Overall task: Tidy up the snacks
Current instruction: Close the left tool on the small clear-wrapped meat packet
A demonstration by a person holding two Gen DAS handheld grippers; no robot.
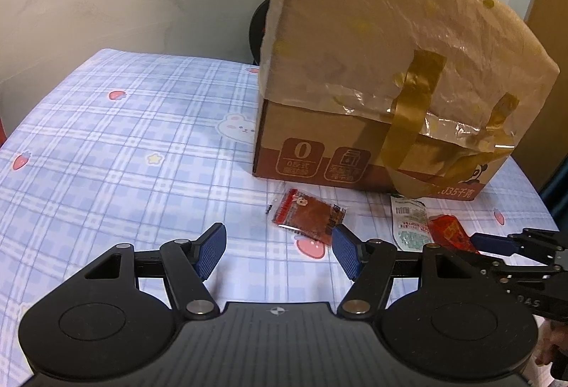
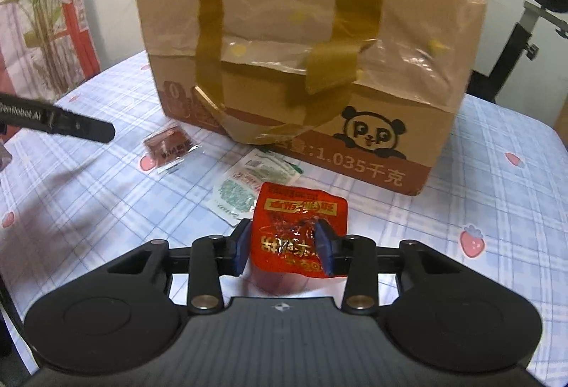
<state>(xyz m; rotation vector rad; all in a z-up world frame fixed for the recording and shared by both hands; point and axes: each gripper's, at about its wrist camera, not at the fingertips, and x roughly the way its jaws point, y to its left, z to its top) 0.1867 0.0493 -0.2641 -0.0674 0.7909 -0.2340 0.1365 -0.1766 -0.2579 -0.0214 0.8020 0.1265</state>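
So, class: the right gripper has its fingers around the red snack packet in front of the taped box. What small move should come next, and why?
Probably lift the red packet just clear of the tablecloth. The right gripper pinches it, crumpling the foil, while its edge overlaps the green-and-white packet, so dragging could shift that.

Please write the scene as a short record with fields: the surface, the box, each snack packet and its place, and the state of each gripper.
surface: blue checked tablecloth with strawberry prints
box: large brown cardboard box, patched with yellow-brown tape, standing upright
snack 1: shiny red foil packet, between the right gripper's pads
snack 2: white and green flat packet, lying before the box
snack 3: small clear packet with brown contents, lying flat, farther left
left gripper: open, empty
right gripper: shut on the red packet
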